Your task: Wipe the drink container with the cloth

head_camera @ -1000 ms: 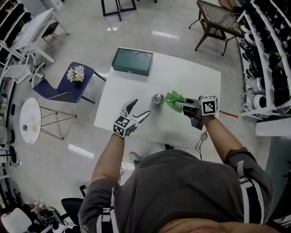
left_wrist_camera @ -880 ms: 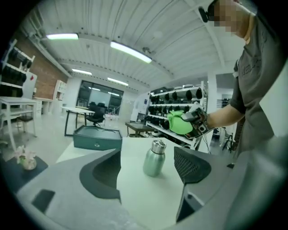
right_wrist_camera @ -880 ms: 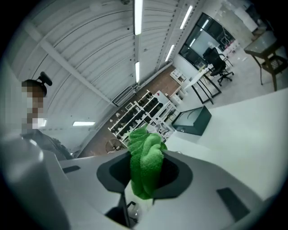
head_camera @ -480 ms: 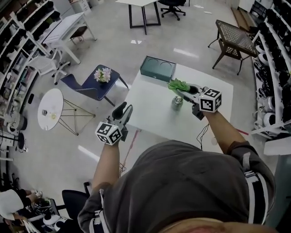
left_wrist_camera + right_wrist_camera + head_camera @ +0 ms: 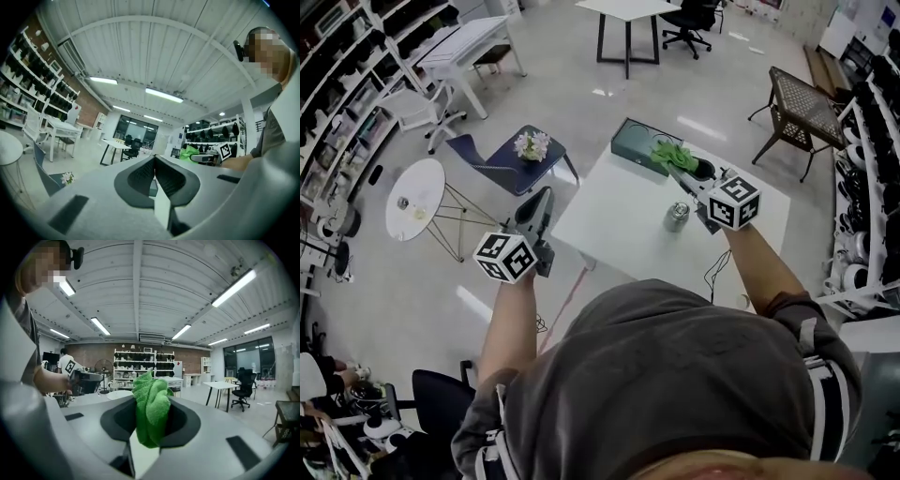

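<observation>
From the head view only, locates the drink container [image 5: 676, 217] upright on the white worktop [image 5: 609, 220], touched by neither gripper, with a dark green case [image 5: 630, 142] at the far edge. Places the right gripper [image 5: 682, 165] above the worktop beyond the container, and the left gripper [image 5: 542, 194] off the worktop's left edge, over the floor. From the right gripper view, confirms fingers clamped on the green cloth [image 5: 151, 409], bunched upward between the pads; also takes in the left gripper at the left of frame. From the left gripper view, confirms fingers just closed and now together, with nothing between them; also takes in the right gripper and cloth at the right. Shows the container in neither gripper view.
</observation>
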Demonstrator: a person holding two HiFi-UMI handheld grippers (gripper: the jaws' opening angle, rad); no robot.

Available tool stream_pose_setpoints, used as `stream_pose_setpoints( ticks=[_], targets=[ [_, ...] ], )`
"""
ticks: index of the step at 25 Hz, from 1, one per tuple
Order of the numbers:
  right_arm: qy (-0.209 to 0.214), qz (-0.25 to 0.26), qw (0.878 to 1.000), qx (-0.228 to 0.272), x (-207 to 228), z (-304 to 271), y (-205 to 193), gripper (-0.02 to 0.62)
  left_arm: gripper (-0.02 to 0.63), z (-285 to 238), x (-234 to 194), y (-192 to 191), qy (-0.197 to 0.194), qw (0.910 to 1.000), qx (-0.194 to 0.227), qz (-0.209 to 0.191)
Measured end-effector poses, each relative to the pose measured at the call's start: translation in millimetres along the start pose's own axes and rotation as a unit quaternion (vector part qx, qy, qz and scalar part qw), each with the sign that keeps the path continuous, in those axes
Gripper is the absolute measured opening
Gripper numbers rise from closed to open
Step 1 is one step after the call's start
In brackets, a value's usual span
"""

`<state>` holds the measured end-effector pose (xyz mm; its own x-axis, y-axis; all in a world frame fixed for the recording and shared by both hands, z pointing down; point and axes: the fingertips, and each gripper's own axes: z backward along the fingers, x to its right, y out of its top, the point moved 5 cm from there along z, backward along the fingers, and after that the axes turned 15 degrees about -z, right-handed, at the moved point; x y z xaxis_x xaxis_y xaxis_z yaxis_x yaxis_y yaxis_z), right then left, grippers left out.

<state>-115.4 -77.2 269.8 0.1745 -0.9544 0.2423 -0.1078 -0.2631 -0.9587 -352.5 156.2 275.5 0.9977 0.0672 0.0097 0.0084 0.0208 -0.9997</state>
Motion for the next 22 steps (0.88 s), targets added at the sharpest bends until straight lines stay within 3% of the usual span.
stream_pose_setpoints(
  ticks=[22],
  targets=[
    [0.006, -0.006, 1.0, -0.001, -6, -8, 3, 0.095, 0.005, 19, 1, 6, 0.02, 0.9996, -0.02, 0.001]
  ],
)
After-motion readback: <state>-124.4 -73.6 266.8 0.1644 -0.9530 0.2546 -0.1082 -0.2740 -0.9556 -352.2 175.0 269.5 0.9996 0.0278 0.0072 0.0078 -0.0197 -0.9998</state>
